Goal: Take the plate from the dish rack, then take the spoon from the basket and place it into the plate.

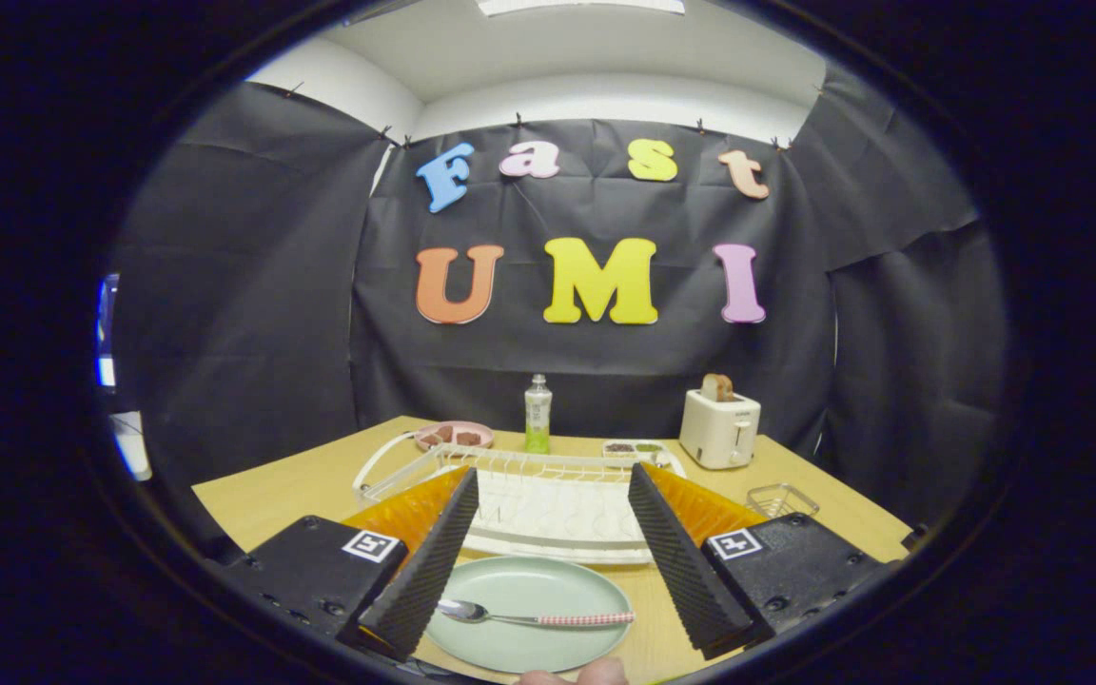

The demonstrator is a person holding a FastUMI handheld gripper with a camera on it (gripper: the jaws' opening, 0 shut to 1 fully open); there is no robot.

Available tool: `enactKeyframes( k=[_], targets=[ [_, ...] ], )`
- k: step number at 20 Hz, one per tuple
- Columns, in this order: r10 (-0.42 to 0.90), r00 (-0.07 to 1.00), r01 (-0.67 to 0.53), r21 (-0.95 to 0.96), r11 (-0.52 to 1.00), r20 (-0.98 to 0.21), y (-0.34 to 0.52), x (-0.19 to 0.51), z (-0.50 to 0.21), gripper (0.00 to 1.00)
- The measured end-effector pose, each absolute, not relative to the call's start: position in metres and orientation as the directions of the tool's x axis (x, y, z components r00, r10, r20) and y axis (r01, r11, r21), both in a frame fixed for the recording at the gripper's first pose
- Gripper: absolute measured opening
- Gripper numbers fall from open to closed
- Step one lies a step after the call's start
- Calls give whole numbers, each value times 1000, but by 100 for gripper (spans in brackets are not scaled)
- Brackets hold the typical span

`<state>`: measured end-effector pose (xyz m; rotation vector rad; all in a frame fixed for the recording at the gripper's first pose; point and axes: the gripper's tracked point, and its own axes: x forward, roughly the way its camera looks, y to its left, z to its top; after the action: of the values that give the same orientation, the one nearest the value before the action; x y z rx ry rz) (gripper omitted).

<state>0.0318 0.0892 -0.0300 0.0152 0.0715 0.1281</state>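
Note:
A pale green plate (529, 618) lies flat on the wooden table, low between my two fingers. On it rests a spoon (529, 617) with a shiny bowl pointing left and a red-and-white checked handle pointing right. My gripper (553, 495) is open, its black ribbed fingers (434, 561) spread wide above the plate and touching nothing. Just beyond the plate stands the white wire dish rack (548, 504) on an orange tray, with no dish in it. A small wire basket (781, 499) sits to the right of the rack.
Behind the rack stand a pink plate with brown pieces (454, 436), a clear bottle with green liquid (538, 414), a small dish of condiments (634, 449) and a white toaster holding bread (719, 426). Fingertips of a hand (577, 674) show near the plate's front rim.

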Motion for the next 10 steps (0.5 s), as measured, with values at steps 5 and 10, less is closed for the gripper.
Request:
enactKeyframes(
  k=[5,10],
  targets=[
    [118,991,-119,-8,993,-67,103,19,-26,100],
    [73,997,-74,-34,997,-30,101,9,-21,100]
  ],
)
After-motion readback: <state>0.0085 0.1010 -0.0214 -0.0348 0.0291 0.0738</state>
